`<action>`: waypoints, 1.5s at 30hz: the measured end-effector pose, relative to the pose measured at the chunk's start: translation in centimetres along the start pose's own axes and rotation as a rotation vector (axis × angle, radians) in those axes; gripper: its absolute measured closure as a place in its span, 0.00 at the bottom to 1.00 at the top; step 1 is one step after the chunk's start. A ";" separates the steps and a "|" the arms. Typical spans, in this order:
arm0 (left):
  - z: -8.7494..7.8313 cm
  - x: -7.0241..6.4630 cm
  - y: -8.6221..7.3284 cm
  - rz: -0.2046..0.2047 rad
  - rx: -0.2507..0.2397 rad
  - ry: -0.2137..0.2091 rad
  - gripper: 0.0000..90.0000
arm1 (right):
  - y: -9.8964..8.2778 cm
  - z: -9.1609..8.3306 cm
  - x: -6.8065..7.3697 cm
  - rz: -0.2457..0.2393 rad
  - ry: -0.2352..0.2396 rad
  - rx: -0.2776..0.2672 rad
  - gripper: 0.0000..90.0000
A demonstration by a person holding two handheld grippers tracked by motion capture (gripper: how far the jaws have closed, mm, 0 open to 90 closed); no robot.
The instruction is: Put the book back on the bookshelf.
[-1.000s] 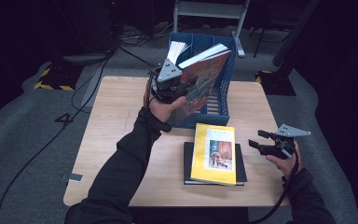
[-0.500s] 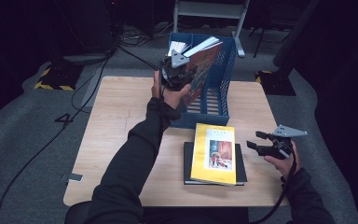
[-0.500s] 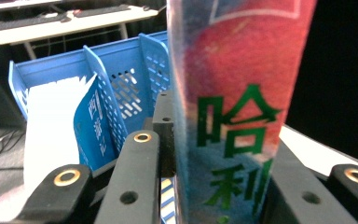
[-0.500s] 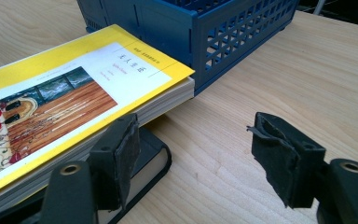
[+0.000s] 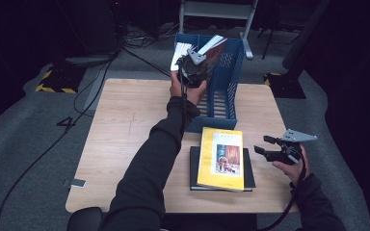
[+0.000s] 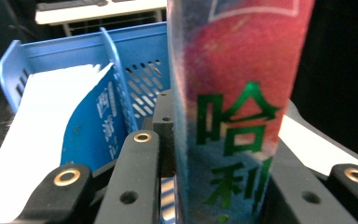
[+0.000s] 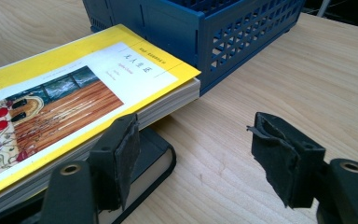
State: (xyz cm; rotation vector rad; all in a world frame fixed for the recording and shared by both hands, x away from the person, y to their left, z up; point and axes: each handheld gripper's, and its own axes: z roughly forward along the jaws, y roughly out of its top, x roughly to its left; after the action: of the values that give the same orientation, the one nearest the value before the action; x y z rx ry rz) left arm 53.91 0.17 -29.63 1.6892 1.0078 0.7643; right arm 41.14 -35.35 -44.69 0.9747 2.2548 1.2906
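- The wooden table (image 5: 125, 125) carries everything, its light top bare on the person's left half.
- A blue slotted file rack (image 5: 231, 82) stands at the far middle of the table, with upright dividers making compartments. A white-paged book with a blue cover (image 6: 51, 140) leans in its far-left compartment.
- A yellow-covered book (image 5: 221, 158) lies flat on the near side of the table, just in front of the rack. Its far corner comes close to the rack's base in the right gripper view; I cannot tell if they touch.
- A black book (image 5: 248, 173) lies under the yellow one, its edges showing at the near and right sides.
- A red book with green characters on its spine (image 6: 242, 116) is held up over the rack's front left part, tilted, with its pages fanning toward the top right in the high view. Whether its lower end sits inside a compartment cannot be told.
- The left gripper (image 5: 195, 65), on an outstretched arm, is pinching that red book; in the left gripper view the spine stands between the two black jaws, which press on either side.
- The right gripper (image 5: 270, 147) hovers low at the table's right edge, just beside the stacked books. Its jaws are spread wide with bare wood between them, and the left pad (image 7: 123, 156) is near the yellow book's edge.
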 end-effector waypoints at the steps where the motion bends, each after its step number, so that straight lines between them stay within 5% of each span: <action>1: 0.2 0.1 0.0 -0.005 -0.006 0.006 0.83 | 0.0 0.0 0.0 -0.002 0.004 0.000 0.36; 24: 5.3 0.0 0.1 -0.046 0.005 0.056 0.83 | -0.3 0.1 0.1 -0.001 0.024 0.000 0.39; 34: 7.5 0.4 -1.9 -0.111 0.000 0.063 0.83 | -0.3 0.2 0.1 -0.005 0.036 -0.006 0.38; 45: 8.2 0.1 -4.2 -0.103 -0.005 0.051 0.82 | -0.3 0.2 0.2 -0.015 0.044 -0.008 0.39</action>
State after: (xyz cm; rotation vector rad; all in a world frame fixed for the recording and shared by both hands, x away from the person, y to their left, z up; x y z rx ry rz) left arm 59.79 -2.55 -36.22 1.6071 1.1181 0.7450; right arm 40.99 -35.23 -45.03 0.9340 2.2840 1.3262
